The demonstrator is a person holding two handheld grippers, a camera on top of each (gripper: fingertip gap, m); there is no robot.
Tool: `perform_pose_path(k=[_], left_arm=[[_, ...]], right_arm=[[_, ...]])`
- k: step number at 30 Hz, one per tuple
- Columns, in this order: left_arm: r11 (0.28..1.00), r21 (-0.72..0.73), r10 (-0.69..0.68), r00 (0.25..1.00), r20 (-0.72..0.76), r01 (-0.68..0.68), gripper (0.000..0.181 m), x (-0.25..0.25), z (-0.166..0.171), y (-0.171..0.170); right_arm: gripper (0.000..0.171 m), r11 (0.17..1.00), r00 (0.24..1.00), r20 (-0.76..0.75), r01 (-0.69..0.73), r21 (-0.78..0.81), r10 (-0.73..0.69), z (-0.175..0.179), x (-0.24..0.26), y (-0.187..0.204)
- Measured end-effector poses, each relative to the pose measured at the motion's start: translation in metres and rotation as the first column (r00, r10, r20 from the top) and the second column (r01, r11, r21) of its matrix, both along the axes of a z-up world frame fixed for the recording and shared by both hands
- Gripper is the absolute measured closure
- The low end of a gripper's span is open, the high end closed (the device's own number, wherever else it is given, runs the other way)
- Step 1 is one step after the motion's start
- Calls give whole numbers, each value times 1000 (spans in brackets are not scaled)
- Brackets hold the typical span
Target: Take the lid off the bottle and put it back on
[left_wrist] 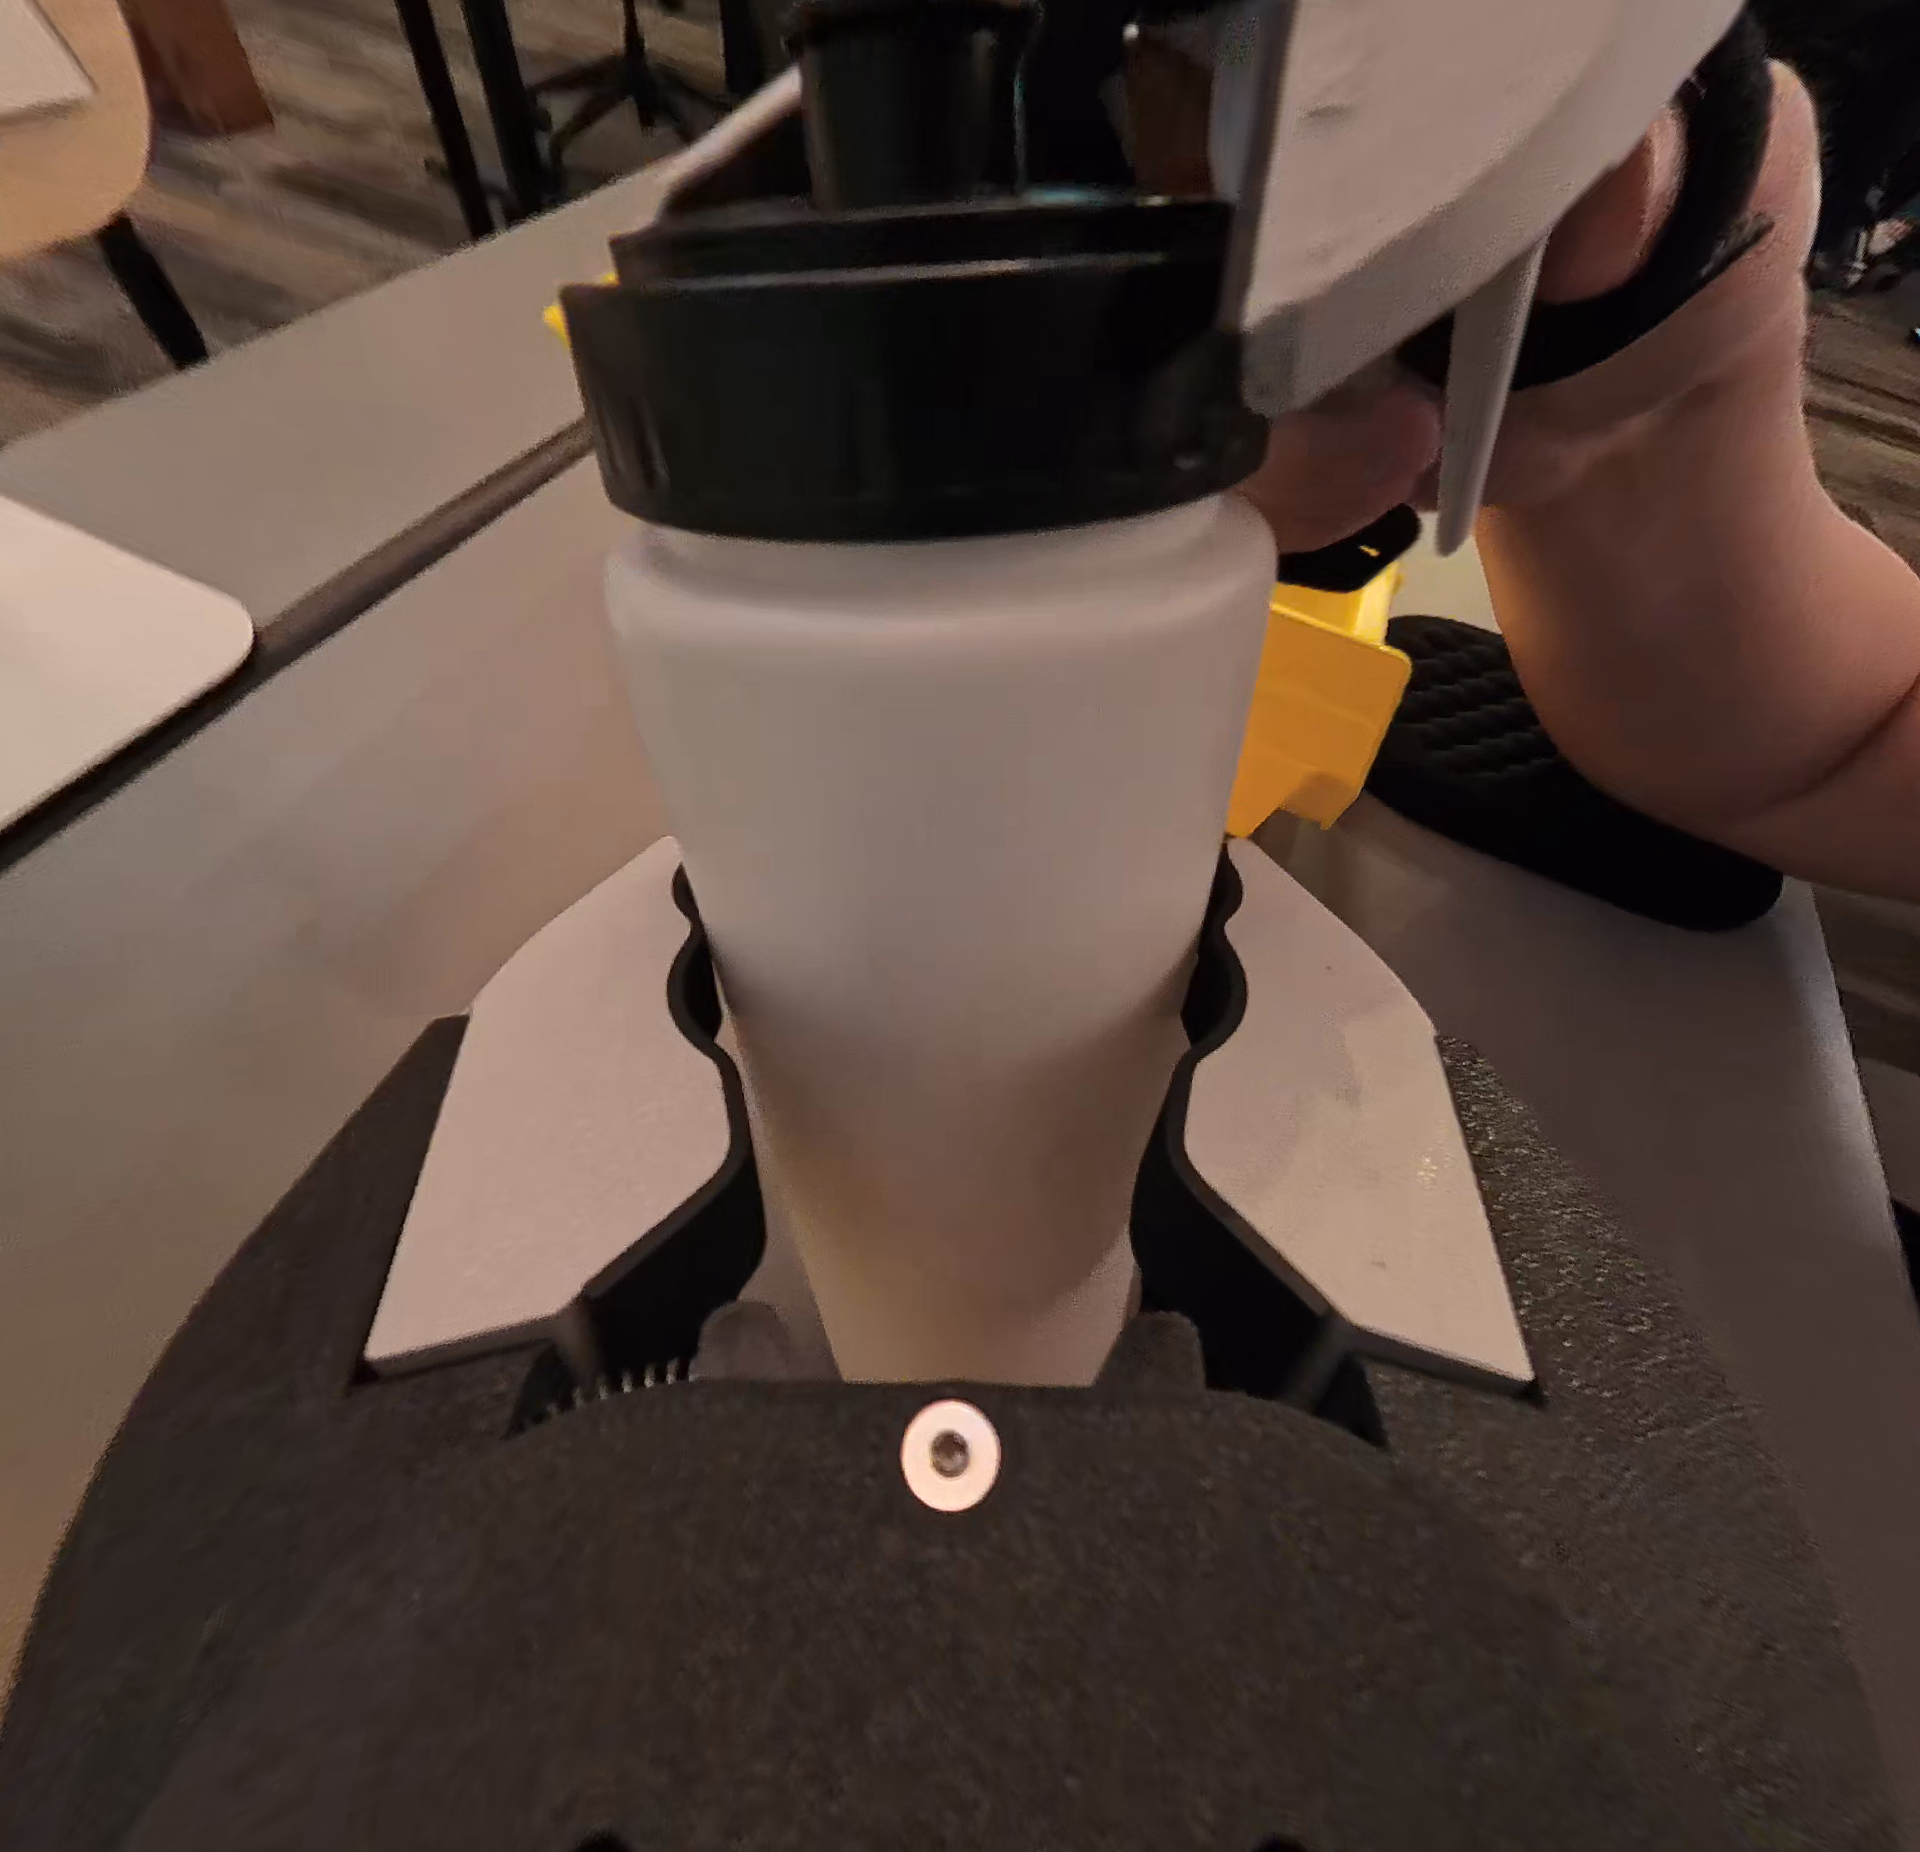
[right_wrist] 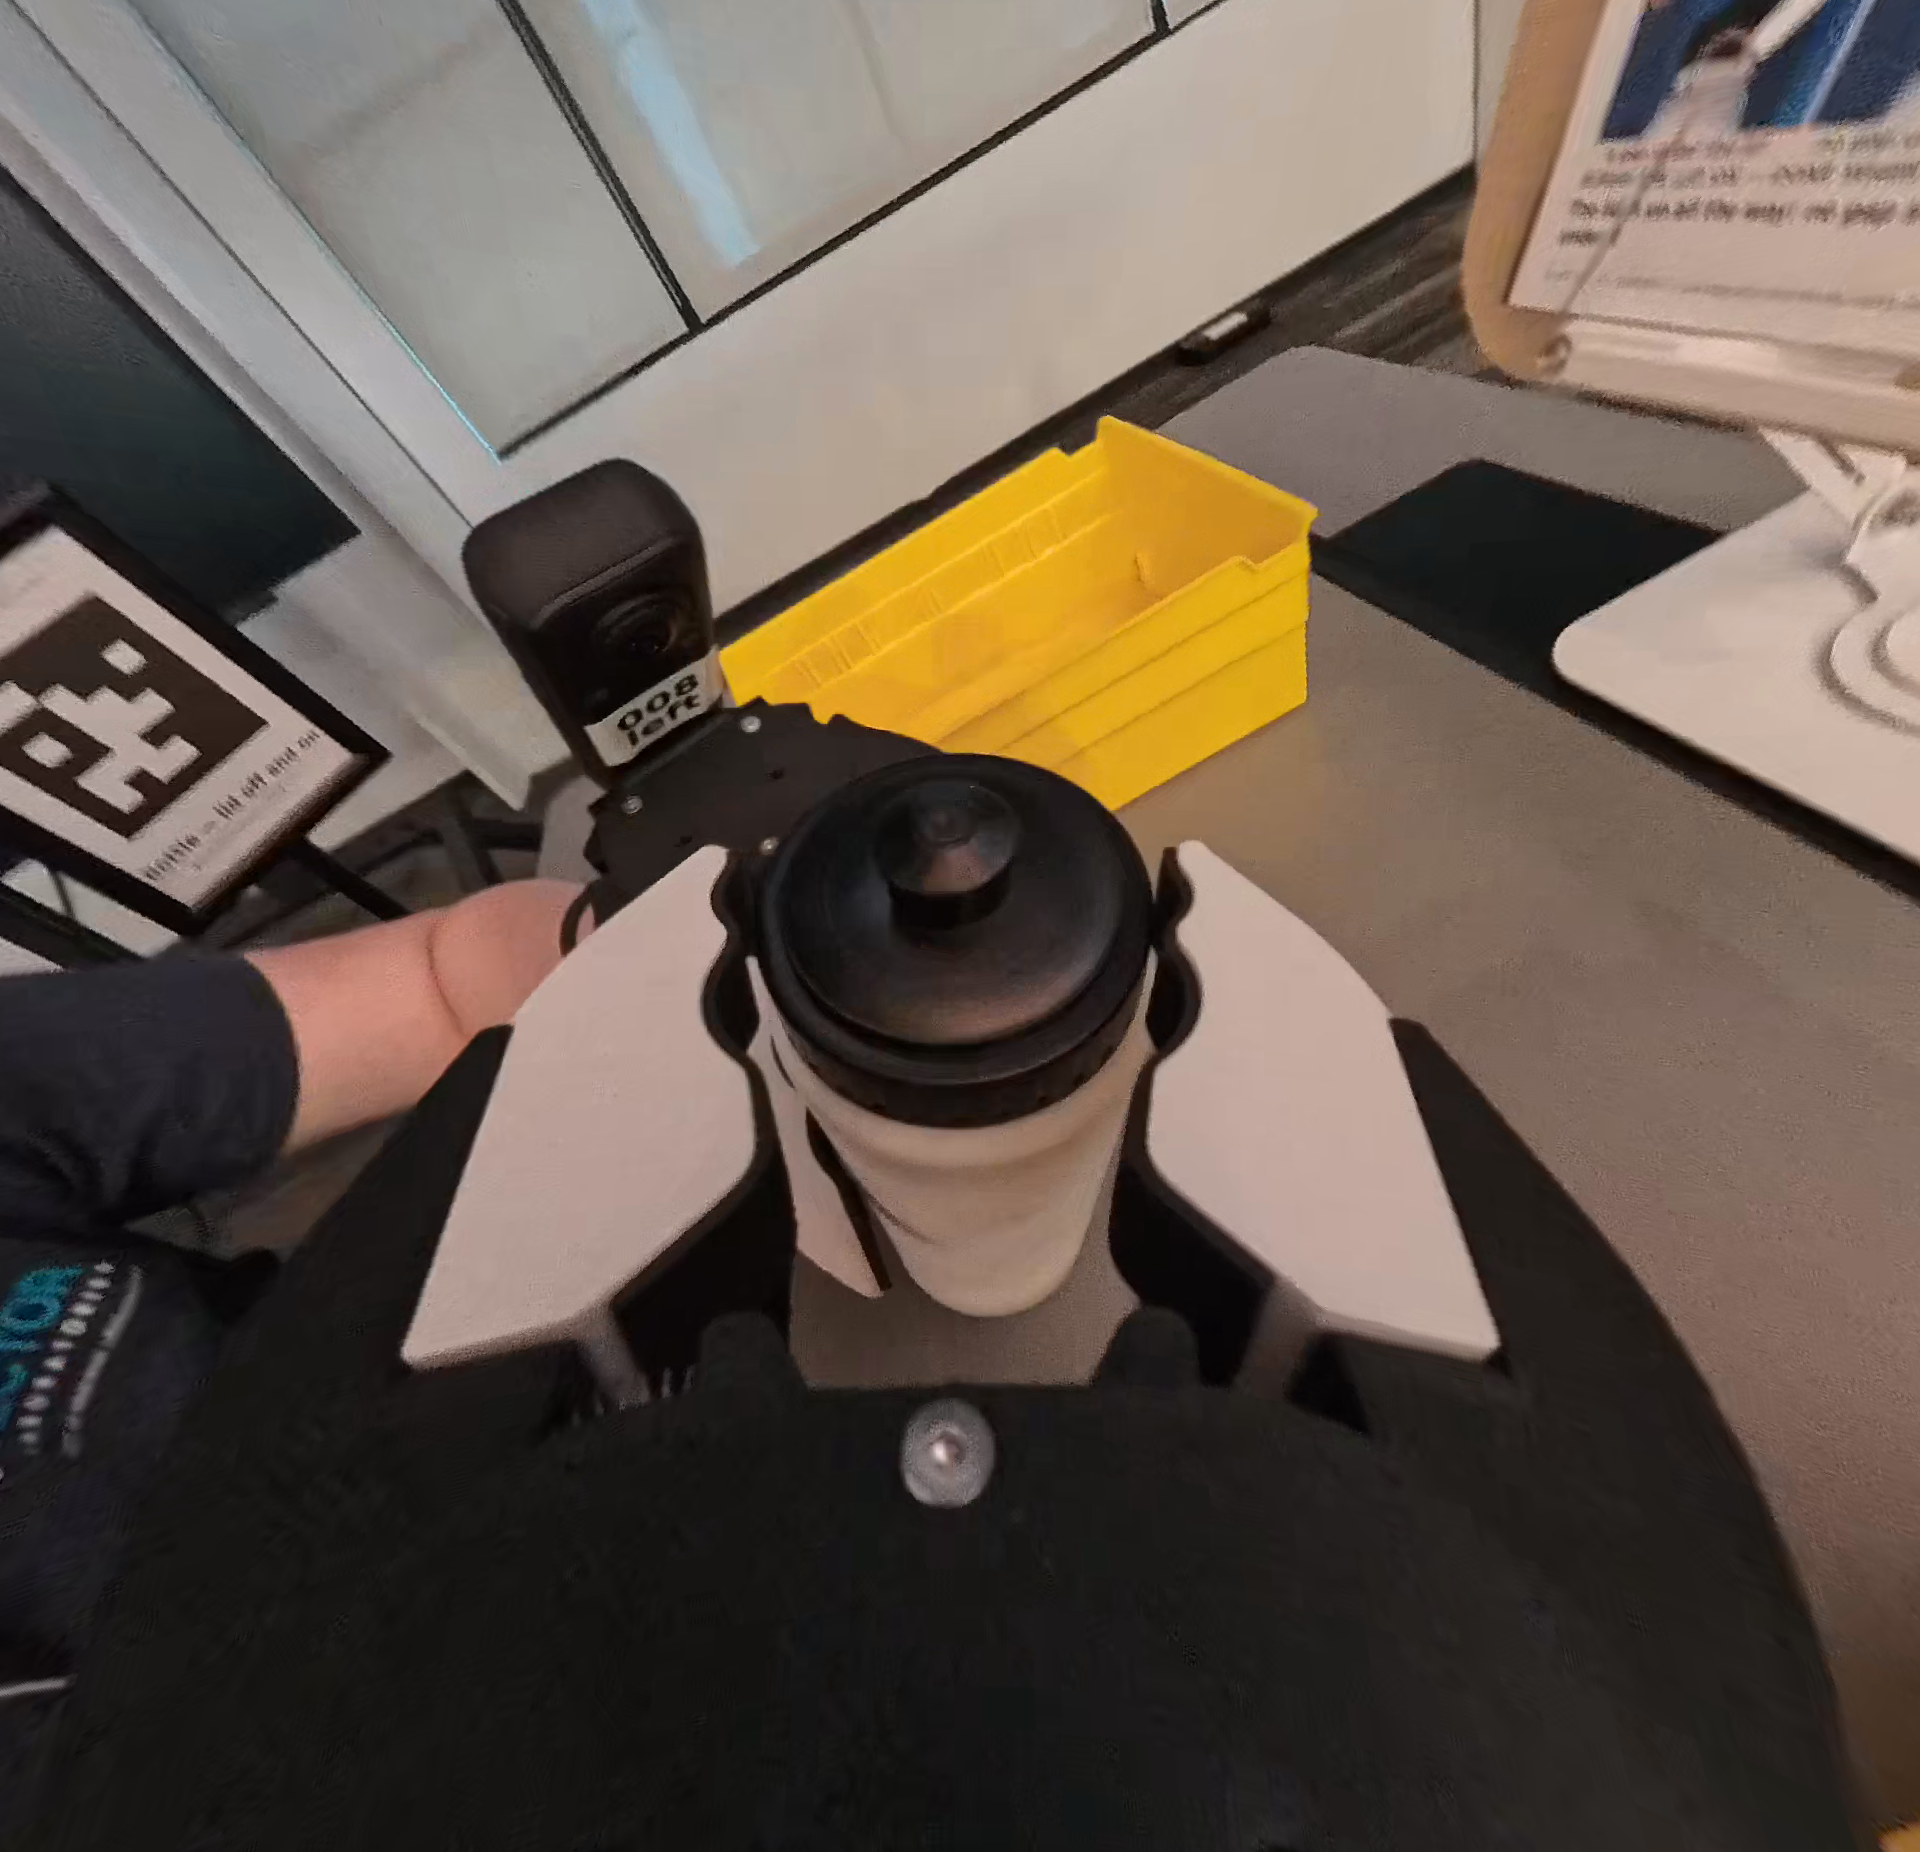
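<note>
**Inspector A:** Bottle point(left_wrist: 935, 867), frosted white plastic, tapered and smooth-walled, stands upright on the matte grey worktop point(left_wrist: 312, 971). Left tongs point(left_wrist: 951, 1033) are clamped on its lower body, their scalloped black pads pressed against both sides.

**Inspector B:** Its black screw lid point(right_wrist: 951, 955), a round ribbed plastic cap with a stubby pull spout, sits on the neck. Right tongs point(right_wrist: 951, 981), with white plates and wavy black liners, close from above around the lid's rim and touch it on both sides.

**Inspector A:** Containers?

**Inspector B:** One yellow rectangular plastic bin point(right_wrist: 1049, 639), ridged inside and stepped outside, sits on the worktop behind the bottle. I see nothing in the part of its interior that shows. What the bottle holds I cannot tell through the frosted wall.

**Inspector A:** A black woven-texture pad point(left_wrist: 1538, 763) lies beside the bin.
</note>
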State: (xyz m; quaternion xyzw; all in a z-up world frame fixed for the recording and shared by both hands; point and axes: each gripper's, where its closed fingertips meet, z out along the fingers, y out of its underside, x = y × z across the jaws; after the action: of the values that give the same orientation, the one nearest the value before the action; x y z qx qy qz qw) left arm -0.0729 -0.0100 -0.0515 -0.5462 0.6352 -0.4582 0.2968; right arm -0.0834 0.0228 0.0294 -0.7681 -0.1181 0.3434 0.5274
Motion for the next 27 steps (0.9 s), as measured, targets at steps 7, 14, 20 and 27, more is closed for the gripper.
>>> perform_pose_path(k=[7,14,20,27], left_arm=[[994,52,-109,963,248,99,89,5,5,-14],[1000,5,13,973,231,-15,87,15,6,-6],[987,44,140,968,209,-152,88,11,4,15],[998,58,20,984,179,-31,88,10,2,1]], right_arm=[[96,971,925,364,-178,160,110,2,-28,-20],[96,980,952,300,-120,162,67,2,-20,-11],[96,960,917,351,96,264,-188,4,-22,8],[99,961,967,238,-150,231,93,10,-19,-11]])
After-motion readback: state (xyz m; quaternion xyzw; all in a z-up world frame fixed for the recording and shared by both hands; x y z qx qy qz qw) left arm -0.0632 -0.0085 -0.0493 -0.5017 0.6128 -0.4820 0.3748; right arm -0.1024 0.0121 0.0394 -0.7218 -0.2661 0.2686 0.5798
